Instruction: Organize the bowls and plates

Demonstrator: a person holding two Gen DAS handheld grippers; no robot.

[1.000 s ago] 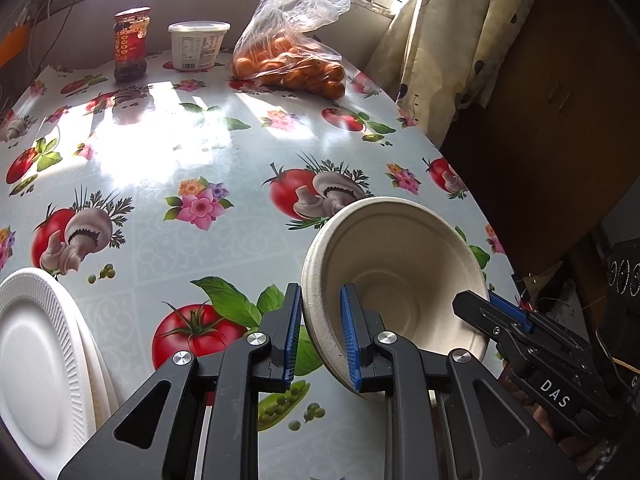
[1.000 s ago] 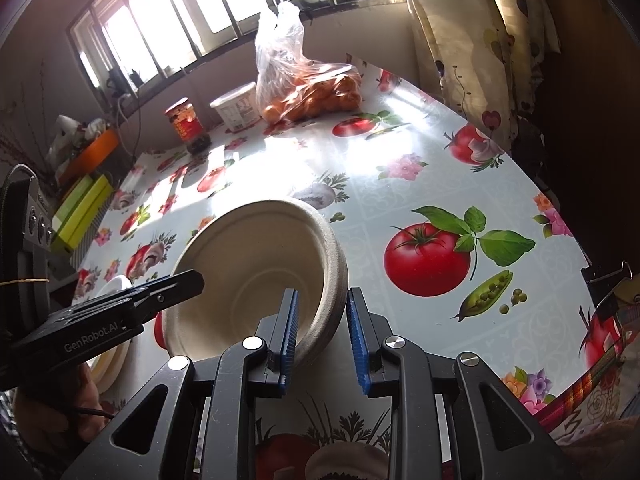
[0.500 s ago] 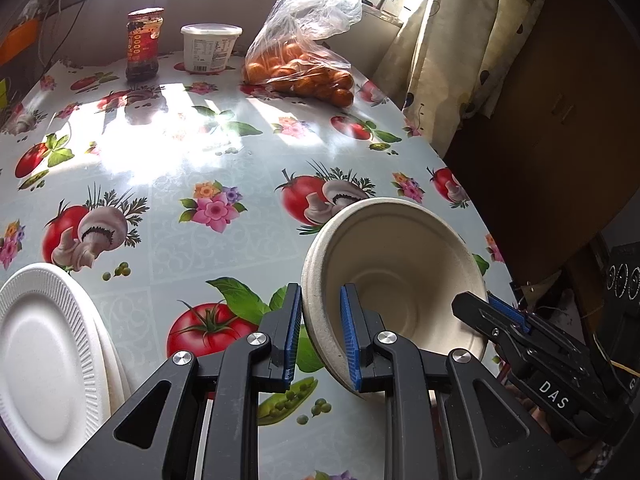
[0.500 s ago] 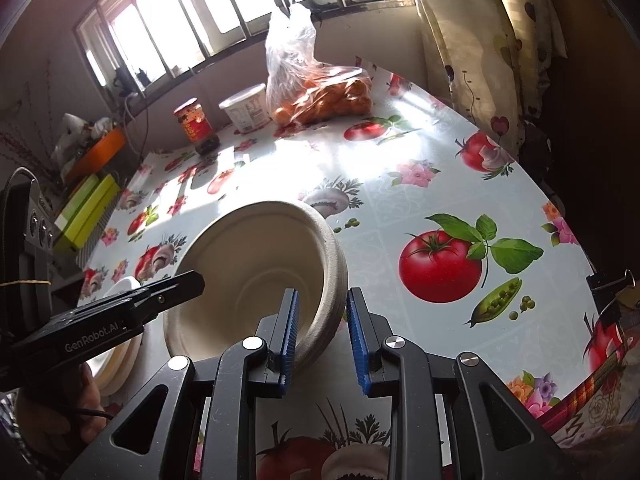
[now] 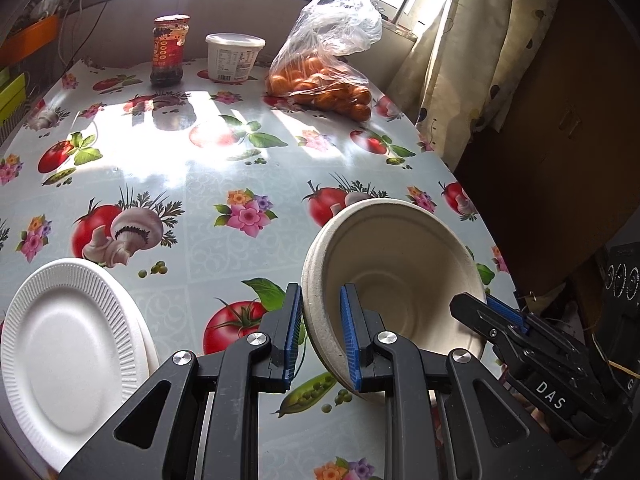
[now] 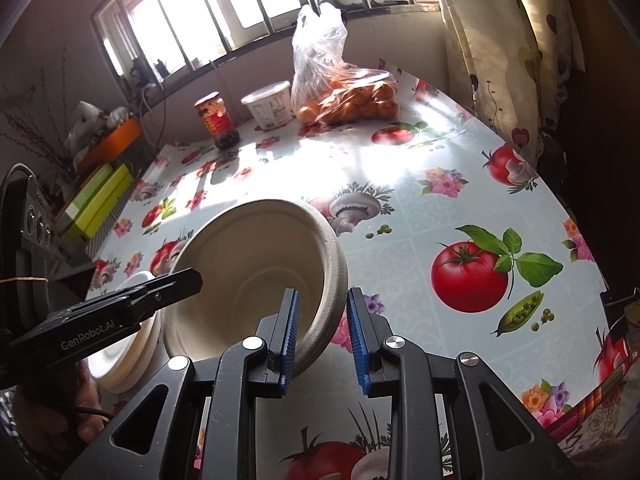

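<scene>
A stack of beige paper bowls [image 5: 394,264] is held tilted above the table between both grippers. My left gripper [image 5: 319,334] is shut on the stack's left rim. My right gripper [image 6: 322,338] straddles the stack's right rim [image 6: 334,276]; its jaws have spread a little and a gap shows at the outer pad, so it is open around the rim. The bowls also show in the right wrist view [image 6: 256,272]. A stack of white foam plates [image 5: 68,352] lies on the table at the lower left, and shows in the right wrist view [image 6: 128,344] behind the left gripper.
The round table [image 5: 224,184] has a fruit-print oilcloth. At its far side stand a sauce jar [image 5: 169,50], a white tub [image 5: 234,57] and a bag of oranges [image 5: 324,76]. A curtain [image 5: 472,52] and a dark cabinet [image 5: 560,120] lie to the right.
Both grippers and the bowl stack have risen and drawn back from the table. My right gripper's jaws have widened slightly around the rim. More of the white plates has come into view.
</scene>
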